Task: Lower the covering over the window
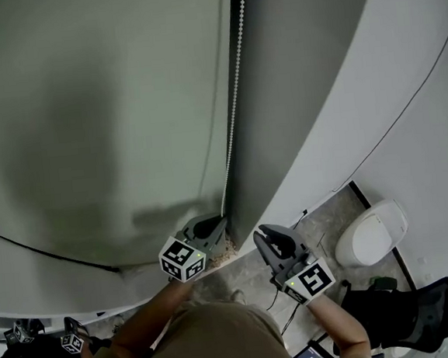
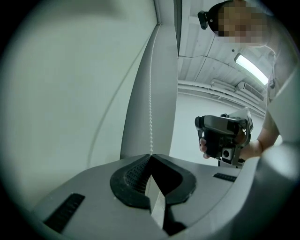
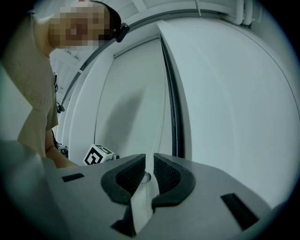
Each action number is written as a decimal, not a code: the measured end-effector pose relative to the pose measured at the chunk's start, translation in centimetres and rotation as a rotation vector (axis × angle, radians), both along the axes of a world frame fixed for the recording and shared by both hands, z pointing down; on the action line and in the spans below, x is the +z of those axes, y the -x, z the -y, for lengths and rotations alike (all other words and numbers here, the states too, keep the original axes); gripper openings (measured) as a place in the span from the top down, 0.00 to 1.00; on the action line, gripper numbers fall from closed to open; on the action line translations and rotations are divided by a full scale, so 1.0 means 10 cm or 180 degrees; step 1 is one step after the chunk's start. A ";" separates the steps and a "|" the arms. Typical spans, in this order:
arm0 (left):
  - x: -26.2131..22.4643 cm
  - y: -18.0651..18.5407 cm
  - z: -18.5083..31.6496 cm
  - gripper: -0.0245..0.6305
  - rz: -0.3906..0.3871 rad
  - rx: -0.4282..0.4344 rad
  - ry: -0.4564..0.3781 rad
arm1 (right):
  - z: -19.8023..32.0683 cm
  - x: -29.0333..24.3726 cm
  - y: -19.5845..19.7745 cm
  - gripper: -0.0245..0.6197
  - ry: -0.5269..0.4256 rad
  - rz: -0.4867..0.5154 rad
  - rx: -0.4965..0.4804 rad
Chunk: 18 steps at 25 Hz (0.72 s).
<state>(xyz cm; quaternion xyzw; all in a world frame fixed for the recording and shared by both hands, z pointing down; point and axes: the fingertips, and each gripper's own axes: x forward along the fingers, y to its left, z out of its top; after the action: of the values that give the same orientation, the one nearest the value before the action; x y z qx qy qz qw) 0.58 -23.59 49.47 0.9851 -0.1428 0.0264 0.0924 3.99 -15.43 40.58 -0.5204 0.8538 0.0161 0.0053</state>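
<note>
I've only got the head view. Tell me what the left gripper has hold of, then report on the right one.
Observer: In the left gripper view the left gripper is shut, and the white bead chain runs straight down into its tip.
Operator: Now the right one.
Observer: The right gripper view shows the right gripper with its jaws a narrow gap apart, not pressed together.
</note>
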 end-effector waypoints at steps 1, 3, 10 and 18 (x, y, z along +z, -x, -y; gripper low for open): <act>0.00 -0.01 -0.01 0.94 -0.0001 0.0042 0.0004 | 0.00 -0.01 0.00 0.89 -0.0009 0.0013 0.0039; 0.03 0.03 0.00 0.94 -0.0005 0.0125 0.0012 | 0.03 -0.02 0.08 0.89 -0.0029 0.0030 0.0095; 0.13 0.29 -0.03 0.94 -0.0031 0.0307 0.0036 | 0.08 0.07 0.36 0.89 0.0032 0.0026 0.0305; 0.06 0.37 -0.12 0.94 -0.0066 0.0285 0.0074 | -0.07 0.02 0.40 0.89 0.0101 -0.0010 0.0306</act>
<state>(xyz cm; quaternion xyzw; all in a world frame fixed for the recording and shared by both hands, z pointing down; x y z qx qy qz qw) -3.10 -22.34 50.06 0.9896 -0.0973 0.0219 0.1039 0.04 -14.73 40.75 -0.5609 0.8279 0.0037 -0.0050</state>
